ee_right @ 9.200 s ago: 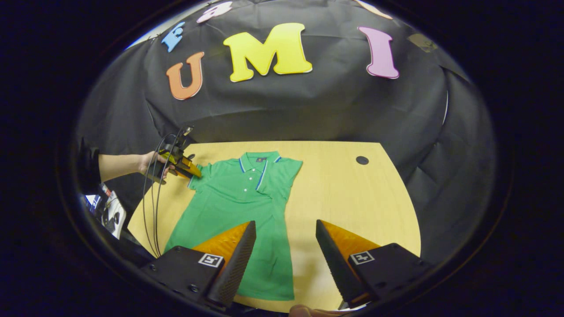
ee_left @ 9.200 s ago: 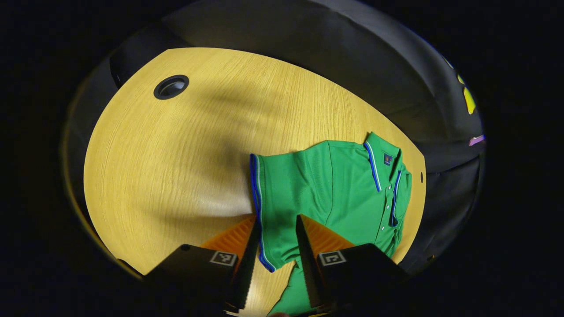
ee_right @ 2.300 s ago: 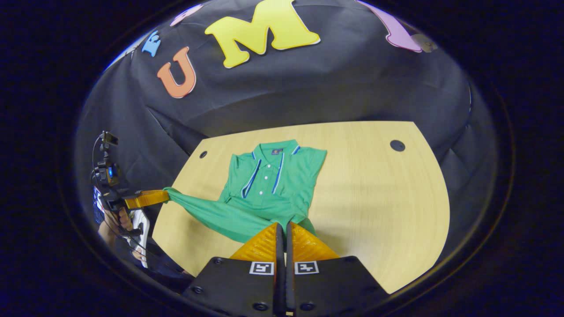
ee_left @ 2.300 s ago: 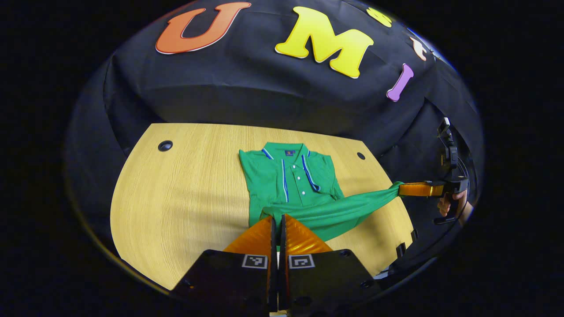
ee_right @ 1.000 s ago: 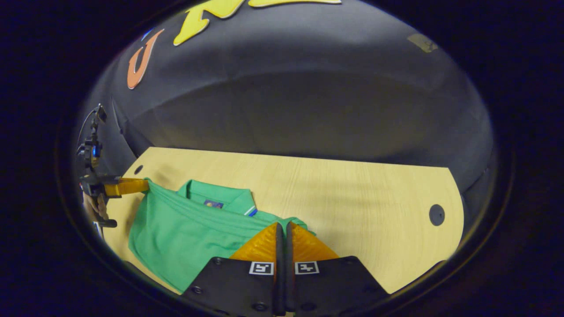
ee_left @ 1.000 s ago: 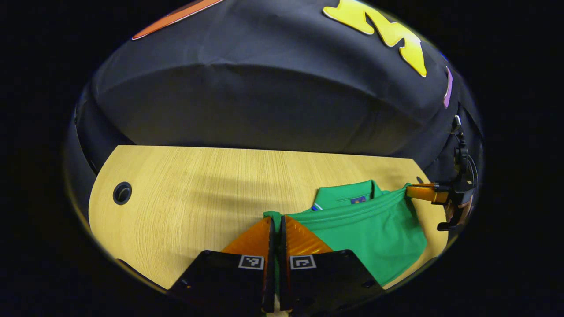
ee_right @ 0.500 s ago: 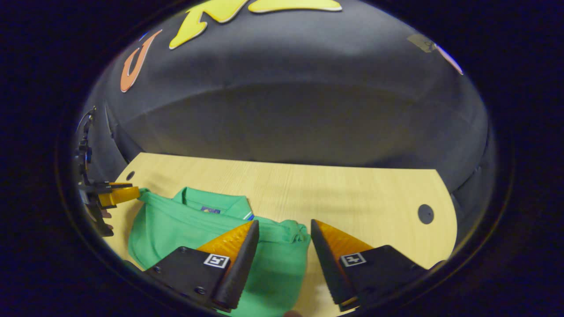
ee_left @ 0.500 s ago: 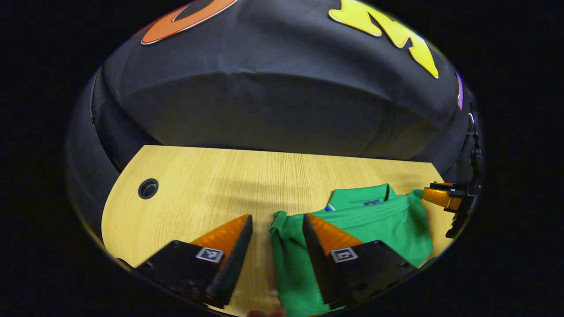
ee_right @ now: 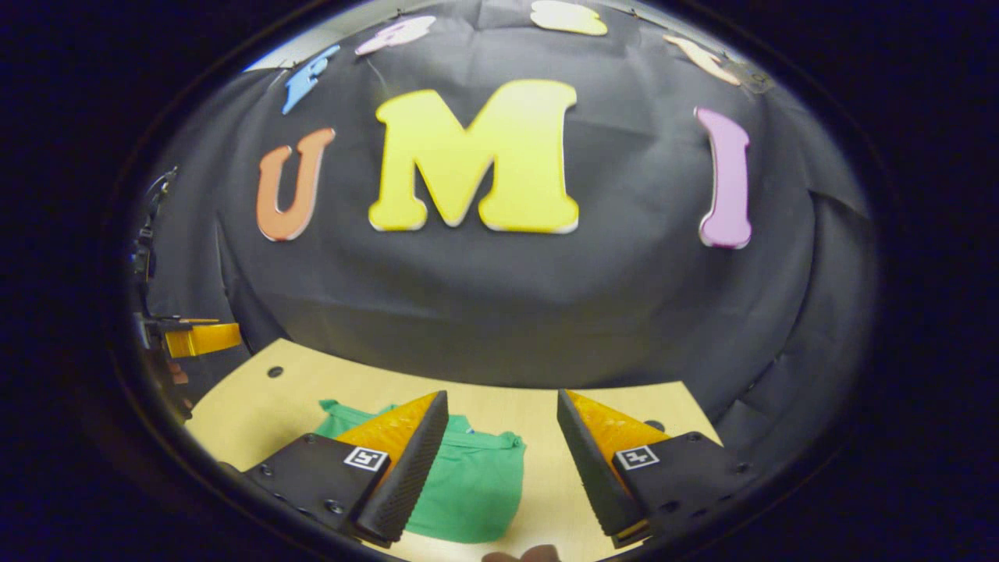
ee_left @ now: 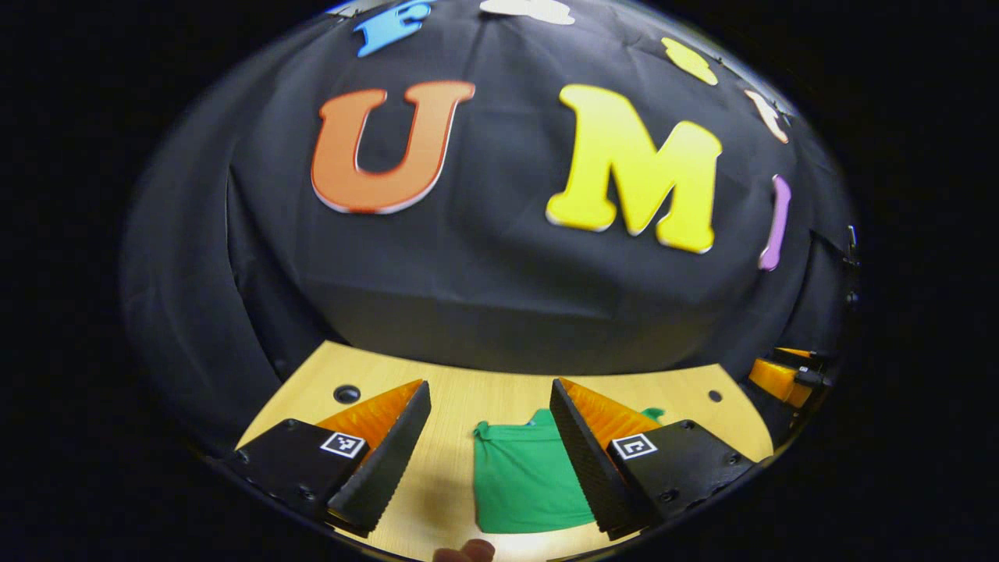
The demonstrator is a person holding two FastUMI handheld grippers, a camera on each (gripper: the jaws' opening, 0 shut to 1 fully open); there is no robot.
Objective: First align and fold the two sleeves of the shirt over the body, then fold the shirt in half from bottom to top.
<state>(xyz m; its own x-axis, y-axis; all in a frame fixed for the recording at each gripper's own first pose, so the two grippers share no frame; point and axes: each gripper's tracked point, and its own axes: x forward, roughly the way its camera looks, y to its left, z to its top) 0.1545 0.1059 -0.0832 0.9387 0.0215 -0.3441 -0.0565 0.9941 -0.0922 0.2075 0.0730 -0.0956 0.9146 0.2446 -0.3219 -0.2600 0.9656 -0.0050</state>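
Folded and lying flat on the worktop (ee_left: pixel 499 394): the shirt (ee_left: pixel 523 480), a compact green bundle set near the front edge, between the fingers in both views but well below them. Left hand-held gripper (ee_left: pixel 488 457) spread wide, holding nothing; right hand-held gripper (ee_right: pixel 499 460) likewise wide and empty, raised clear of the cloth. Seen also at the edge of each view, off to the side.

Judged as done or nearly so: both folds appear made. Risks from here, as a guess only: a bunched top corner springing open, since the cloth puckers into a small knot at the upper left of the bundle in the left gripper view; a low return pass snagging that pucker and dragging the top layer off square; soft knit creeping on the smooth surface if nudged.

Materials: shirt of matte green knit, limp, with rounded fold edges and a roughly rectangular outline. Worktop of pale wood-grain laminate, smooth, with small round cable holes (ee_left: pixel 346 393). Fingers wedge-shaped, tapering to the tips, with ribbed inner faces.
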